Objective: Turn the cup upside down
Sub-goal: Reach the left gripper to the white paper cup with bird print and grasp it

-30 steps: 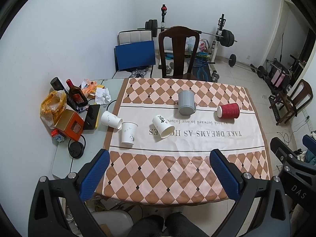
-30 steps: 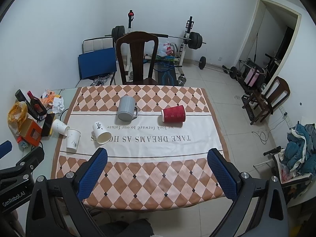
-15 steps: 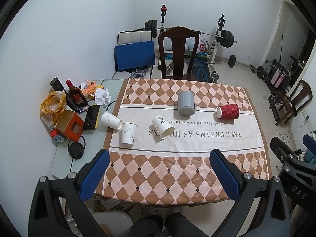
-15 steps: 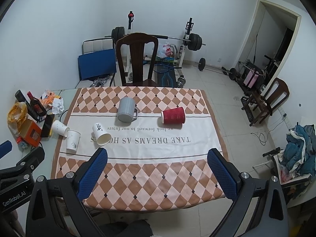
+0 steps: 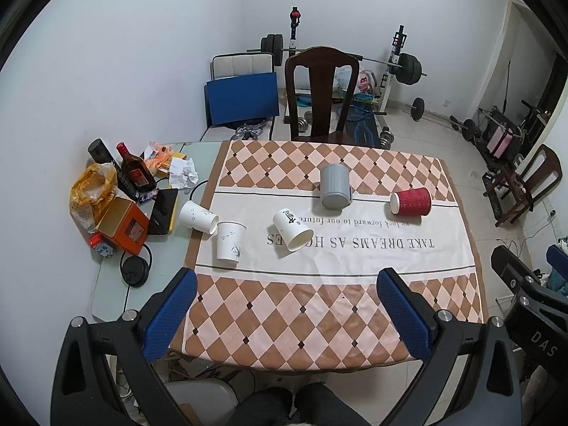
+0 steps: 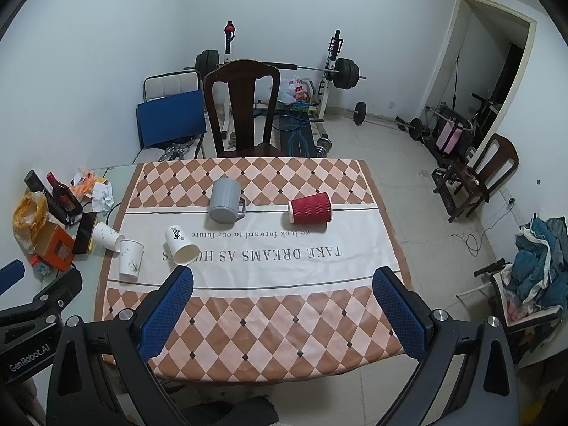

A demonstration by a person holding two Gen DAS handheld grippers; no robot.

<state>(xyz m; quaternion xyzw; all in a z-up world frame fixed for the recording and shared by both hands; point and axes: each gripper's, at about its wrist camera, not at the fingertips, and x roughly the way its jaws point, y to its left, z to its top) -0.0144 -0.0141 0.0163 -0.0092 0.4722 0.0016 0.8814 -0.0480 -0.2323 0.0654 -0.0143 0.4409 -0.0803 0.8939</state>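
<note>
Several cups are on a checkered tablecloth [image 5: 319,305]. A white paper cup [image 5: 293,229] [image 6: 181,247] lies on its side, mouth toward me. A red ribbed cup [image 5: 411,201] [image 6: 310,208] lies on its side at the right. A grey mug [image 5: 334,186] [image 6: 225,200] stands mouth down at the back. Another white cup [image 5: 230,240] [image 6: 130,260] stands mouth down at the left, with a third white cup [image 5: 197,216] [image 6: 107,236] lying beside it. My left gripper [image 5: 285,284] and right gripper [image 6: 282,282] are open and empty, high above the near table edge.
Clutter sits on the table's left end: bottles [image 5: 133,172], an orange box [image 5: 124,225], a yellow bag [image 5: 92,191], a phone [image 5: 164,206]. A dark wooden chair [image 5: 321,96] stands behind the table. Gym weights [image 6: 277,67] stand by the far wall.
Both views have shifted very slightly; the table looks marginally closer in the right wrist view. The cups have not moved and both grippers stay open.
</note>
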